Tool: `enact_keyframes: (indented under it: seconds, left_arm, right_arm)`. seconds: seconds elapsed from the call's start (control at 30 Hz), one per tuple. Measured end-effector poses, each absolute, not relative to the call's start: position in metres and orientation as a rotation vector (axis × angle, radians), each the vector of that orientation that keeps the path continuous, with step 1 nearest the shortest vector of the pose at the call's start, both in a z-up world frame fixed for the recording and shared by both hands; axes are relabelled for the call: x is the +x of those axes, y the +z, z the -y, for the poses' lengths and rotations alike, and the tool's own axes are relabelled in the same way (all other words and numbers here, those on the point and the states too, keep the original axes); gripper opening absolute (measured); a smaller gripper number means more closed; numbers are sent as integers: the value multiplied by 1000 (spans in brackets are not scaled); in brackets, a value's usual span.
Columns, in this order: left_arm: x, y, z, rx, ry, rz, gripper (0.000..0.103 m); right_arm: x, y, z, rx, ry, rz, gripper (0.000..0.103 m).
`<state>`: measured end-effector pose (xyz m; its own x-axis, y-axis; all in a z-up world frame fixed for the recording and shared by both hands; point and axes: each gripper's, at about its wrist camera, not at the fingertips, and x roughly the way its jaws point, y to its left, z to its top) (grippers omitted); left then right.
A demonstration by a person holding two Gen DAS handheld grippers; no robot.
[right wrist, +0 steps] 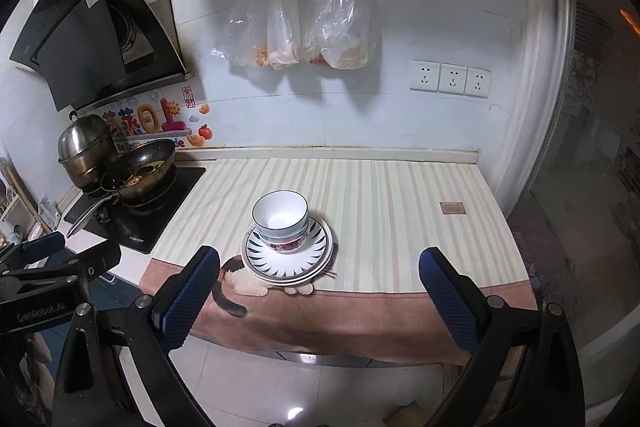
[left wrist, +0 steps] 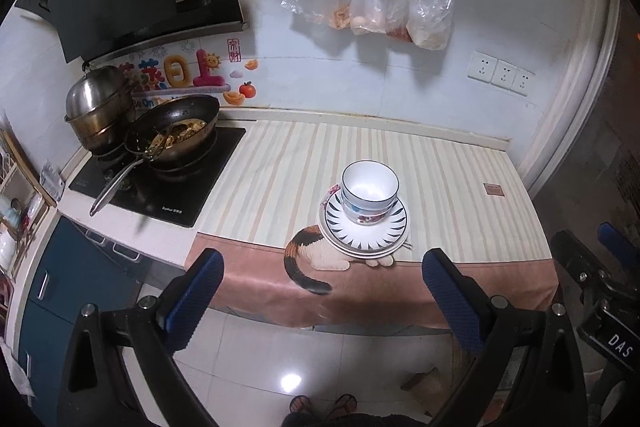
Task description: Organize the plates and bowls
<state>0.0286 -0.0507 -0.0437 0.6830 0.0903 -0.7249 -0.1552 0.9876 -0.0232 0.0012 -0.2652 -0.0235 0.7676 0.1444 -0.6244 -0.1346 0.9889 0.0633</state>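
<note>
The left gripper [left wrist: 322,291] and right gripper [right wrist: 320,289] are both hanging spread wide with nothing between their pads. Beyond the fingertips, apart from them, the stacked bowls [left wrist: 370,193] are sitting upright, mouths facing up, on the plates [left wrist: 362,233] lying flat on the striped cloth [left wrist: 272,171].

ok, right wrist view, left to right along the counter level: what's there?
Steel pot → wok → stacked bowls on plates → small brown tag on the cloth.
</note>
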Motion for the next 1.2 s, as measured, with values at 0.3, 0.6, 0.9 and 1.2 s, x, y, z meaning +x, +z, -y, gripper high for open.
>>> enact_keyframes:
  seconds: [0.3, 0.6, 0.9, 1.2]
  left_arm:
    - [20, -39, 48, -75, 133, -790, 102]
    - [16, -37, 43, -56, 105, -785, 102]
    - [12, -34, 35, -56, 91, -768, 102]
    - [12, -33, 32, -63, 86, -772, 102]
  right_arm:
    - [-5, -24, 265, 17, 134, -689, 102]
    - [-7, -17, 258, 4, 126, -666, 102]
    - [-9, -13, 258, -2, 115, -656, 102]
    - [-11, -11, 256, -2, 101, -652, 102]
